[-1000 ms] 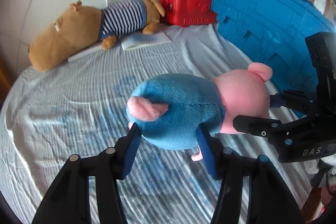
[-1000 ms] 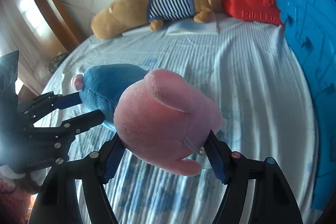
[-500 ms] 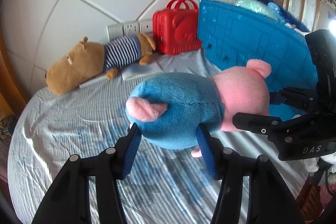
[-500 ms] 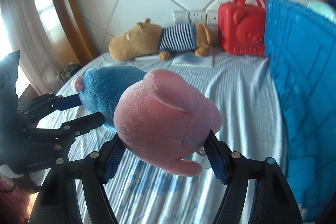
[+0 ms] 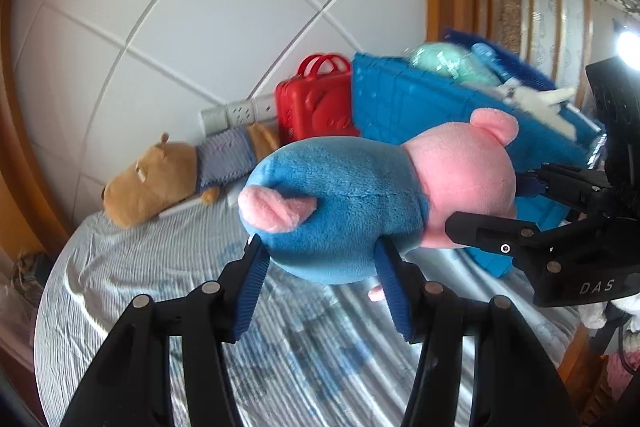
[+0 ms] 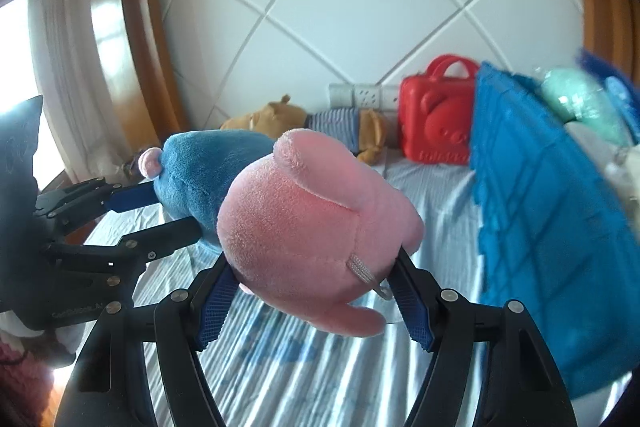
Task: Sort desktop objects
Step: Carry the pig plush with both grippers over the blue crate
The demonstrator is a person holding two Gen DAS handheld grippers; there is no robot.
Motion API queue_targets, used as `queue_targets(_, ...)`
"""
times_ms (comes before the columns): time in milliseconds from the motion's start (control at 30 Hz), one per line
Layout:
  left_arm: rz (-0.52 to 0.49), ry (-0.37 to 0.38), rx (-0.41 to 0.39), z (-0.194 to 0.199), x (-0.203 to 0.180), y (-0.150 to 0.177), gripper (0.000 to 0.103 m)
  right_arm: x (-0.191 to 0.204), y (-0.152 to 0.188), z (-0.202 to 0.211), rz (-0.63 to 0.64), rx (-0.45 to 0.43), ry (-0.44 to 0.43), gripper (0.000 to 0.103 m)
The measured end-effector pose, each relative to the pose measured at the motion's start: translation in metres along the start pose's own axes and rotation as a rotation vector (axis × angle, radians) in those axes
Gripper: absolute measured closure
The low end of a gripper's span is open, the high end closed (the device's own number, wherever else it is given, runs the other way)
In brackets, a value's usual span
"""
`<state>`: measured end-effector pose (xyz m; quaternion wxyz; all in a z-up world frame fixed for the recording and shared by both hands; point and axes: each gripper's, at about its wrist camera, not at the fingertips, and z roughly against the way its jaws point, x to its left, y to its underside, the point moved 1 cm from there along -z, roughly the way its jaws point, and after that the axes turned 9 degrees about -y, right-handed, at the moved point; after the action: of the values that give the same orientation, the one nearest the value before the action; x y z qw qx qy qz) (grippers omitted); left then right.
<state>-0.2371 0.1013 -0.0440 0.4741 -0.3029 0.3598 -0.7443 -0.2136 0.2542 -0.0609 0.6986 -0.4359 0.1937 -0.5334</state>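
left gripper (image 5: 320, 267), right gripper (image 6: 316, 287) both clamp pig plush (image 5: 360, 203) | seemingly clear of blue bin (image 5: 420, 115)

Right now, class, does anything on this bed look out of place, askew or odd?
The brown plush in a striped shirt lies toppled on its side across a booklet, pinning it. The blue bin looks tilted and overfilled, contents bulging above its rim. Nothing looks spilled or damaged.

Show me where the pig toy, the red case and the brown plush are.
pig toy (image 5: 340, 203): left wrist view, on its blue body.
red case (image 6: 436, 127): right wrist view, on its front face.
brown plush (image 5: 156, 183): left wrist view, on its head.
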Motion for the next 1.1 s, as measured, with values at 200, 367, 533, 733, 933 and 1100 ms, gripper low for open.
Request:
queue_targets(200, -0.070, 0.046, -0.083, 0.027, -0.035, -0.039, 0.049, -0.014, -0.011, 0.056, -0.052, -0.098, 0.058, 0.031)
queue_targets(367, -0.099, 0.105, -0.152, 0.038, -0.084, -0.082, 0.049, -0.047, -0.028, 0.113, -0.043, -0.175, 0.131, 0.031)
queue_targets(533, -0.112, 0.141, -0.226, 0.025, -0.150, -0.128, 0.049, -0.107, -0.048, 0.159, -0.019, -0.227, 0.188, 0.031)
queue_targets(733, -0.074, 0.147, -0.202, -0.040, -0.236, -0.188, 0.049, -0.214, -0.085, 0.185, 0.026, -0.201, 0.223, 0.031)
queue_targets(933, -0.078, 0.101, 0.087, -0.129, -0.297, -0.215, 0.049, -0.307, -0.099, 0.157, -0.010, -0.047, 0.224, 0.031)
queue_targets(1100, -0.119, 0.016, 0.192, -0.163, -0.314, -0.213, 0.049, -0.333, -0.090, 0.127, -0.038, 0.046, 0.185, 0.030)
